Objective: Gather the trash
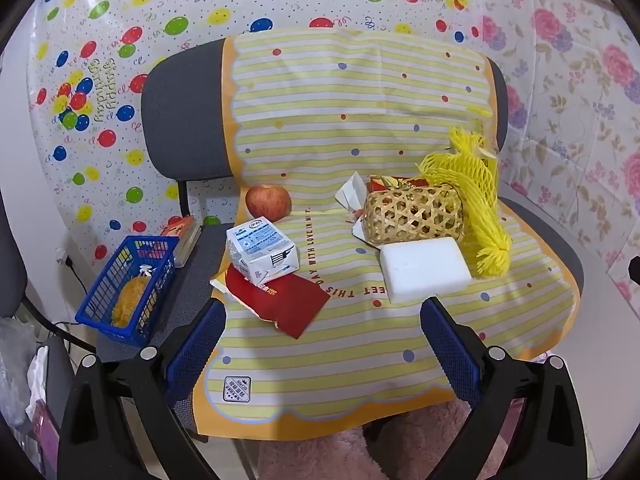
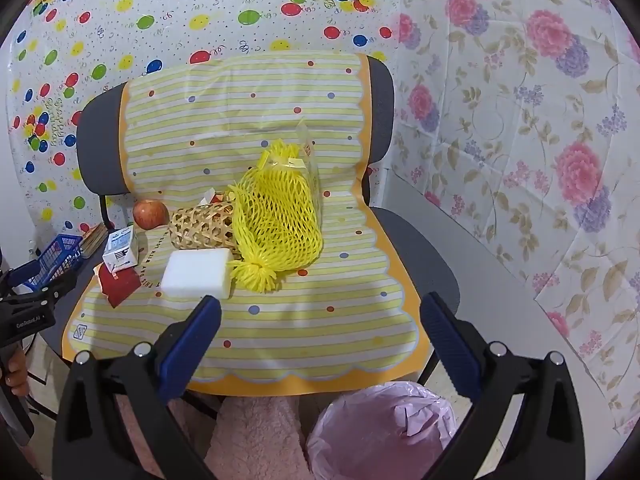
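Left wrist view: chair at frame centre, draped with a striped mat. On the mat, an apple left of centre; below it a carton resting on a red envelope; at right a woven basket, a white foam block just below it, and yellow netting at the basket's right. A blue crate sits at lower left. Balloon-print sheeting covers the wall; floral sheeting fills the right. Left gripper, bottom edge, fully spread, empty.

Right wrist view: same mat; netting at centre, foam block to its lower left. A pink-lined bin stands at the bottom. Right gripper fully spread, empty.
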`<state>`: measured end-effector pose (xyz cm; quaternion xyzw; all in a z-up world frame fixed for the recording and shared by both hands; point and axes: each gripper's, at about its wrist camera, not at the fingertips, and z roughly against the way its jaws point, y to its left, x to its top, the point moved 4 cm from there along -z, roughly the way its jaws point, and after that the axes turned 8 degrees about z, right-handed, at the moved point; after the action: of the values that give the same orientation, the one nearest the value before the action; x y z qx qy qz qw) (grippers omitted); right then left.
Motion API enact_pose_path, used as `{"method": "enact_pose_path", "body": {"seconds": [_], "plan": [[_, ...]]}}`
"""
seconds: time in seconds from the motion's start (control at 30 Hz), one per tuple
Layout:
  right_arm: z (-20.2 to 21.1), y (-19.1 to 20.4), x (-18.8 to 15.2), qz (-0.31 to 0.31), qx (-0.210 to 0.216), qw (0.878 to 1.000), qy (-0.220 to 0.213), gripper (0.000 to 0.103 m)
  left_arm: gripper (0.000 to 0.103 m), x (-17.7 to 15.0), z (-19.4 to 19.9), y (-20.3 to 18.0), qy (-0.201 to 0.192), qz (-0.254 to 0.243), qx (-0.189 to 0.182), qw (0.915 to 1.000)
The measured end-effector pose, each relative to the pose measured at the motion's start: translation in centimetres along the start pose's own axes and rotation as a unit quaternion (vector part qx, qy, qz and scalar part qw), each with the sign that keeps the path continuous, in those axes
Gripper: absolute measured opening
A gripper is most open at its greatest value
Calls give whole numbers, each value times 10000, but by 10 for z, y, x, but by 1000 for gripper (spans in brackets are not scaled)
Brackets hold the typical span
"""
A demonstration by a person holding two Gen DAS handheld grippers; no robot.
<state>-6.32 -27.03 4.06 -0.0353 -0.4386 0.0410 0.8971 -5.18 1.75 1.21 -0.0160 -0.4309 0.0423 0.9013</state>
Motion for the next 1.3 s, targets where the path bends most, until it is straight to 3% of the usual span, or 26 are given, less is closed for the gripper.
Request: {"method": "enact_pose_path", "body": {"seconds": [1.3], "plan": [[-5, 6, 1, -48, 34, 10000, 62, 97, 96, -1, -4, 6, 1, 16, 20, 10000]]}}
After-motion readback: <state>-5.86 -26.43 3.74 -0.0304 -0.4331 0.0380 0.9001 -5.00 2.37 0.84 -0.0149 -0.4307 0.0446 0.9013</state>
